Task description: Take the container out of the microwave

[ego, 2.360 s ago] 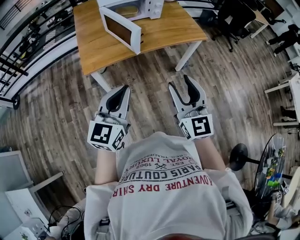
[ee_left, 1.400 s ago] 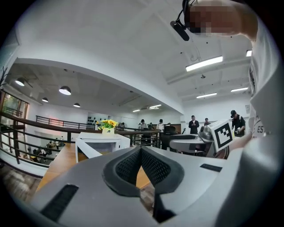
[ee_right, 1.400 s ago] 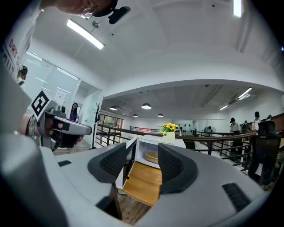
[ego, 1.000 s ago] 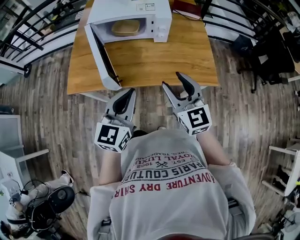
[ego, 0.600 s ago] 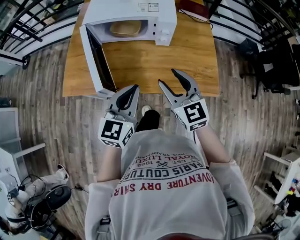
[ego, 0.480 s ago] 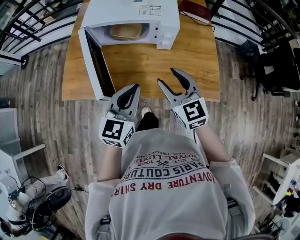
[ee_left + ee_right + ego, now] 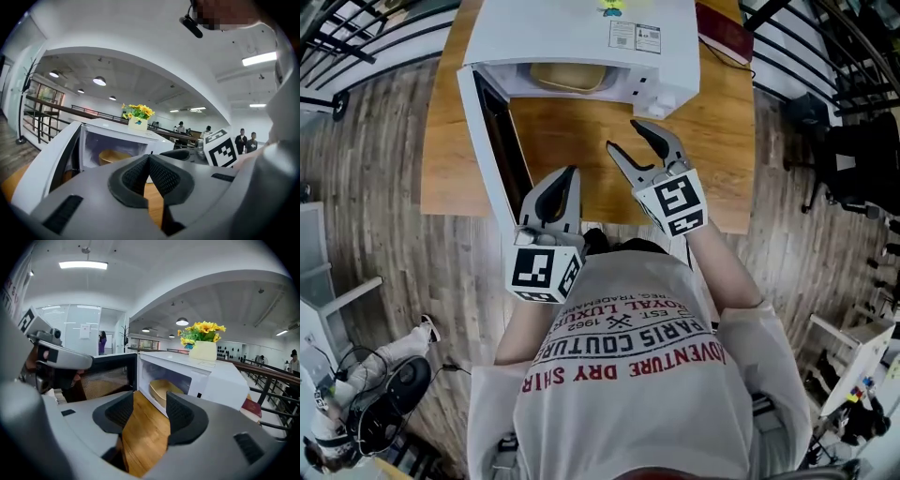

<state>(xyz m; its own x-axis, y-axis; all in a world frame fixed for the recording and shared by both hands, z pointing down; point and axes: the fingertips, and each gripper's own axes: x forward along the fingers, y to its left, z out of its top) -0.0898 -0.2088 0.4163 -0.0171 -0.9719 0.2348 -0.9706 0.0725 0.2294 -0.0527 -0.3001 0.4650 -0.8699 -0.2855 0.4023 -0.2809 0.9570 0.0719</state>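
A white microwave (image 7: 581,37) stands at the back of a wooden table (image 7: 717,141), its door (image 7: 492,150) swung open to the left. Inside lies a tan container (image 7: 567,77), also visible in the left gripper view (image 7: 111,157) and the right gripper view (image 7: 165,391). My right gripper (image 7: 625,137) is open above the tabletop, just in front of the microwave's control side, with nothing between its jaws (image 7: 150,405). My left gripper (image 7: 567,172) hangs over the table's near edge beside the door, its jaws shut together and empty (image 7: 149,157).
A vase of yellow flowers (image 7: 202,345) sits on top of the microwave. A dark red book (image 7: 724,33) lies at the table's back right corner. Black railings (image 7: 356,37) run behind the table, and black office chairs (image 7: 853,159) stand to the right.
The person has walked up to the table. Both grippers have come closer to the open microwave, and the right one now reaches over the tabletop.
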